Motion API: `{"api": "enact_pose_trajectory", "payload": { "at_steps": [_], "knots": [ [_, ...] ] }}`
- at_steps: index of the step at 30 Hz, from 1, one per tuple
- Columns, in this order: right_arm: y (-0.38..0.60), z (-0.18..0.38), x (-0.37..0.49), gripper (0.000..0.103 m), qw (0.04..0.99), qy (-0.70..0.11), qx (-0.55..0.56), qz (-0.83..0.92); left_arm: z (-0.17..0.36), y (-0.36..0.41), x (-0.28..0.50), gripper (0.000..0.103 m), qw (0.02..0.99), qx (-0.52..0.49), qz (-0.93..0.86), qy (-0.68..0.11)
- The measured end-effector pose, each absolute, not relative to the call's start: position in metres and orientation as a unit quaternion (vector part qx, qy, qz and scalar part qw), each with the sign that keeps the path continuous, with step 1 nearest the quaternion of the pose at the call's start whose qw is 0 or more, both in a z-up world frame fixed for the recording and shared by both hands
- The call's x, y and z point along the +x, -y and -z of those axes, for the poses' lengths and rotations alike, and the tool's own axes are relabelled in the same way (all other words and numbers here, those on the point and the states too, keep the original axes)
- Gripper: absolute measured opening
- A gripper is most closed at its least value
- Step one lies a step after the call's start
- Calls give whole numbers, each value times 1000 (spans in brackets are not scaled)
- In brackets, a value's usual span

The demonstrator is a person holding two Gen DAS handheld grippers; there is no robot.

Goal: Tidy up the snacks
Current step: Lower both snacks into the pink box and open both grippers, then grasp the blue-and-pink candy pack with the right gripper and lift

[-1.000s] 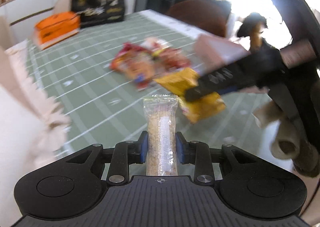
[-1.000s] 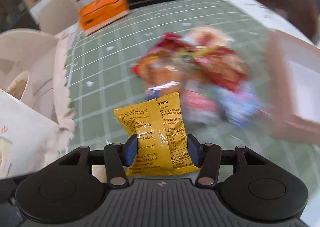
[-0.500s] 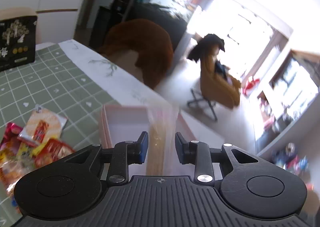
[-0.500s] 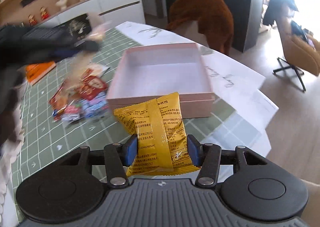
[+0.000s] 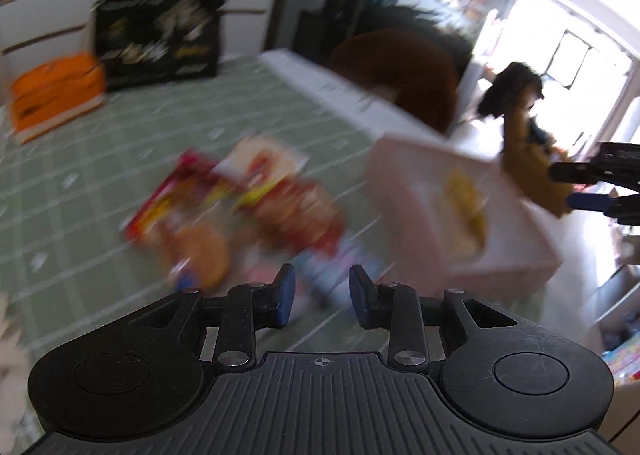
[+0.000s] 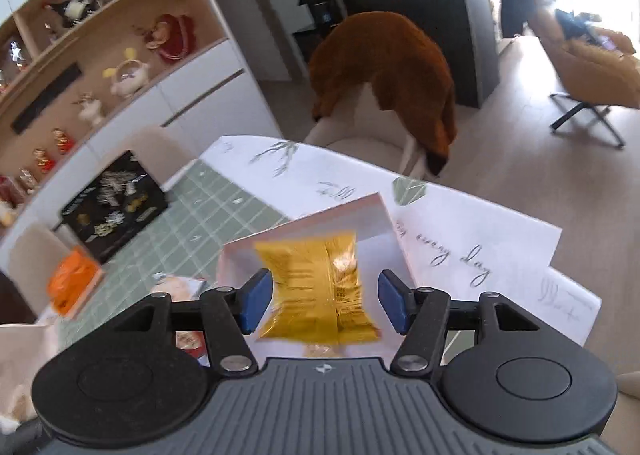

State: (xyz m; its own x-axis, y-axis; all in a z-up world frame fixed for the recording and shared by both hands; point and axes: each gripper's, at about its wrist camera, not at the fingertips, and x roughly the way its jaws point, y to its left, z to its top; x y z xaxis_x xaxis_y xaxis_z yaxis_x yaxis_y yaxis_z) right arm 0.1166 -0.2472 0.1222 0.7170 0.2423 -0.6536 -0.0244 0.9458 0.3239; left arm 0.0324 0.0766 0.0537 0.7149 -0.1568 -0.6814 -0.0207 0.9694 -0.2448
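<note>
Lying now between spread jaws, the yellow snack packet (image 6: 320, 287) is being seen inside the pink box (image 6: 376, 215).
The right gripper (image 6: 326, 301), clamped on it a moment ago, is being held apart. The left gripper (image 5: 322, 295), emptied of its clear packet, is being held open over the snack pile (image 5: 248, 211), the box to its right.

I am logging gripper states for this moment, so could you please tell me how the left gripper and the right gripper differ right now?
The left gripper has nothing between its pads and faces the snack pile on the table. The right gripper is spread wider, with the yellow snack packet between its pads but untouched, over the pink box. Both are open, with blue pads.
</note>
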Motion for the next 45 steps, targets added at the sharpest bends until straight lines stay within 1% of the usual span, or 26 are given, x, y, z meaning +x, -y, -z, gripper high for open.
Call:
{"api": "enact_pose_trajectory", "payload": {
  "at_steps": [3,7,11,14,17,18,20,21,23,25,26,27,28,30,32,37,39,43,45],
  "knots": [
    [231,-97,95,59,907,-387,124,-109,-42,-92,26,34,909,-142,21,-392],
    [193,-56,74,59,886,-425,70,-172,-41,-99,27,34,906,-160,2,-393],
    [155,-37,85,59,867,-448,54,-210,-45,-105,30,34,907,-175,-8,-383],
    [144,-30,104,61,857,-458,77,-226,-42,-112,29,34,906,-190,-12,-379],
    [128,-20,119,75,846,-465,94,-242,-40,-118,26,34,903,-200,-21,-380],
    [121,-19,125,78,843,-467,99,-247,-38,-120,25,34,902,-203,-23,-381],
    [103,-13,134,79,835,-474,102,-259,-36,-123,26,34,899,-208,-23,-385],
    [94,-11,137,88,836,-473,98,-260,-36,-124,26,34,898,-209,-23,-386],
    [78,-10,139,90,843,-460,85,-265,-36,-125,27,34,898,-211,-26,-385],
    [66,-11,137,90,851,-451,59,-263,-38,-125,28,34,899,-213,-29,-381],
    [63,-11,134,88,853,-449,42,-262,-39,-124,30,34,901,-210,-29,-378],
    [61,-12,131,76,856,-446,23,-259,-40,-122,32,34,903,-206,-28,-375],
    [61,-13,125,69,859,-443,1,-257,-41,-119,36,34,906,-199,-26,-374],
    [73,-15,114,65,854,-450,-3,-261,-42,-111,46,34,910,-178,-25,-374],
    [91,-16,100,64,851,-458,9,-256,-47,-102,58,34,916,-154,-27,-370],
    [142,-17,58,63,857,-463,28,-226,-72,-82,100,34,938,-107,10,-330],
    [157,-16,47,63,865,-459,27,-199,-70,-70,124,34,934,-80,38,-346],
    [183,-13,34,64,879,-452,29,-151,-48,-51,165,34,923,-31,83,-375],
    [189,-12,30,69,880,-453,29,-140,-36,-50,173,33,912,-36,101,-397]
  ]
}}
